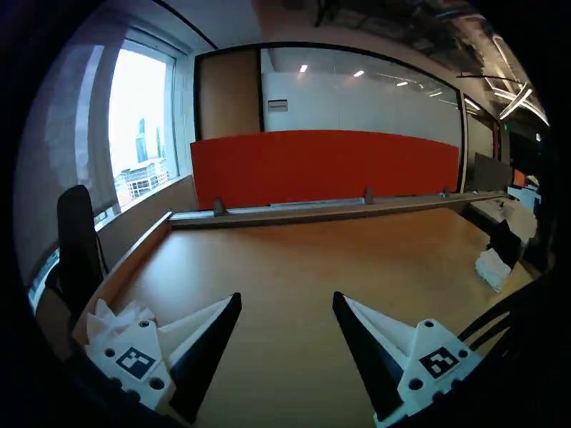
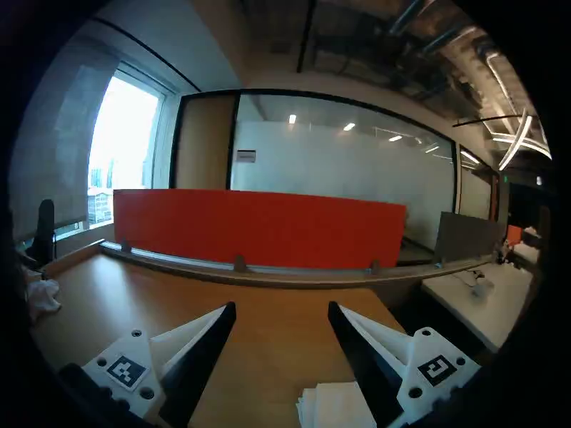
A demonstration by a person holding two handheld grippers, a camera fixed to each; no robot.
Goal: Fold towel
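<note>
Left gripper (image 1: 285, 295), spread wide, is nearer: the crumpled white towel (image 1: 114, 316) lies just beside it at 8 o'clock. Right gripper (image 2: 280, 305) is spread too.

White towel (image 2: 334, 405), folded flat, neat stack on wooden desk (image 2: 285, 335), second white towel (image 2: 43, 296), crumpled, far left

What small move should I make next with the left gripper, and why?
Probably turn the left gripper leftward and lower it toward the crumpled towel lying just beyond its left finger. Its fingers stand open with nothing between them, that towel sits off-centre, and a folded towel already lies by the open right gripper.
</note>
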